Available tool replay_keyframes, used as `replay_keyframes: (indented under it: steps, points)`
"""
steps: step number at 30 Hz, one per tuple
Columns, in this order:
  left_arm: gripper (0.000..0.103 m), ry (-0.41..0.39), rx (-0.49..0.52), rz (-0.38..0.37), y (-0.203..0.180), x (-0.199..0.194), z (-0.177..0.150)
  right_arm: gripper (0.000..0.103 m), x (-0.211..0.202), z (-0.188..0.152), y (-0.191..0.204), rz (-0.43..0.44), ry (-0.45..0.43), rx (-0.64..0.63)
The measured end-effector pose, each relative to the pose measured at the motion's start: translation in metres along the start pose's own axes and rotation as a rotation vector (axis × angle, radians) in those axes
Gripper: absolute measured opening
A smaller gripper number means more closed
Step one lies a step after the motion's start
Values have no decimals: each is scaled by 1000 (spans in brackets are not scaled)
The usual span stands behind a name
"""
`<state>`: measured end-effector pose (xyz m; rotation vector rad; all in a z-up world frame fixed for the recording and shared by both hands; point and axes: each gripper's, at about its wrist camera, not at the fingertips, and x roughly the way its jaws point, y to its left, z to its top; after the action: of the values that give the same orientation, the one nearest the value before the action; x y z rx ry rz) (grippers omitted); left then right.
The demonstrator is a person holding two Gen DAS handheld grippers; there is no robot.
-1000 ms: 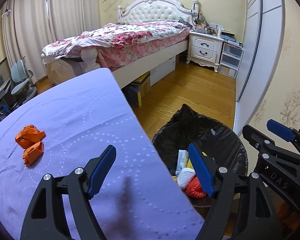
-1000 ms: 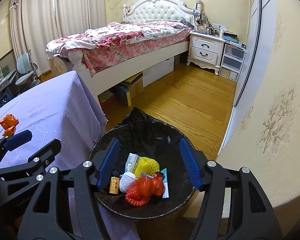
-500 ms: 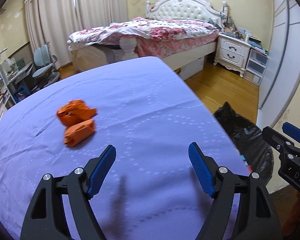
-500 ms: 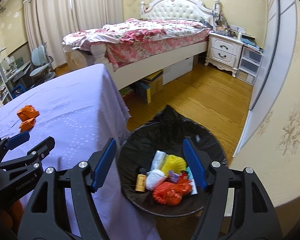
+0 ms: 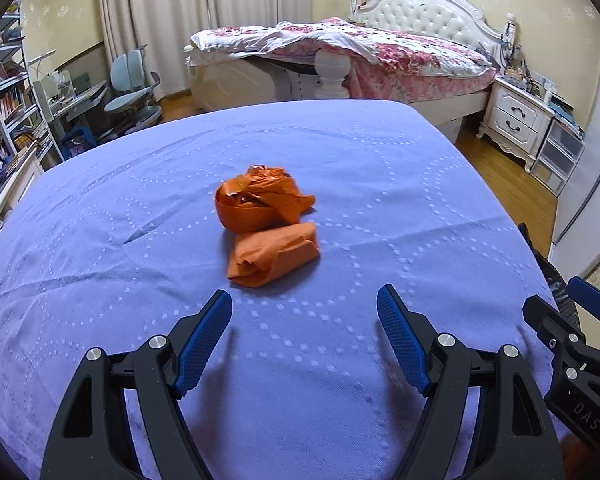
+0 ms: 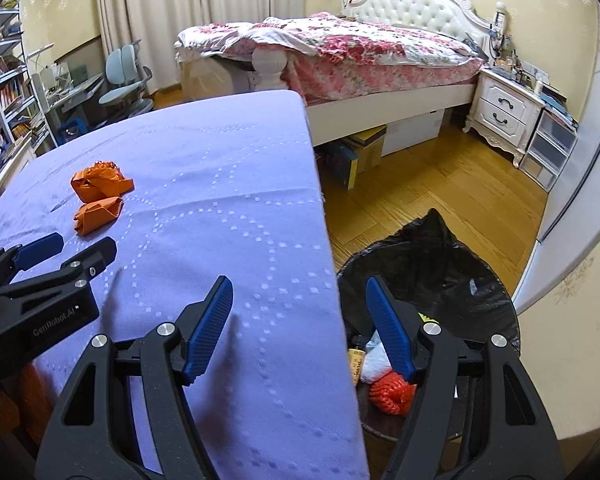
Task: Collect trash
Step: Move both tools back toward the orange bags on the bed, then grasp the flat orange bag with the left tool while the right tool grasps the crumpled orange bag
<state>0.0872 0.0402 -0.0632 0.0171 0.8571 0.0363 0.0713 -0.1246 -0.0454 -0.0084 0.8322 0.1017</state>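
Two crumpled orange wrappers lie together on the purple tablecloth (image 5: 100, 272): a rounder one (image 5: 260, 202) behind a flatter one (image 5: 274, 254). My left gripper (image 5: 304, 312) is open and empty, just short of the flatter wrapper. In the right wrist view both wrappers (image 6: 98, 196) lie at the left, beyond the left gripper (image 6: 66, 248). My right gripper (image 6: 300, 304) is open and empty over the table's right edge. A bin with a black bag (image 6: 424, 260) stands on the floor to the right and holds several pieces of trash (image 6: 392, 394).
The tablecloth's right edge (image 6: 324, 216) drops to the wooden floor (image 6: 440, 184). A bed (image 6: 360, 48), a white nightstand (image 6: 504, 112) and boxes under the bed (image 6: 364, 152) stand beyond. Chairs and shelves (image 5: 16, 92) are at the far left.
Both grippers have swung left, away from the bin and toward the table. The orange wrappers now sit centred ahead of the left gripper and closer. Both grippers stay open.
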Motion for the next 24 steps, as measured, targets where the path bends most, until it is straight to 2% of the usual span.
replay_keyframes:
  steps: [9,14,16,18,19,24]
  points:
    - [75,58,-18,-12,12,16,9,68,18,11,19,19,19,-12]
    - [75,58,-25,-5,17,19,15,68,20,12,23,25,24,-15]
    - [70,54,-34,-9,19,21,17,68,22,14,23,26,25,-17]
    - [58,42,-31,-5,21,20,17,68,23,15,25,26,26,-22]
    - [55,37,-23,-6,21,19,16,68,24,15,26,26,27,-25]
    - [54,29,-2,-45,22,12,10,68,24,15,29,24,27,-39]
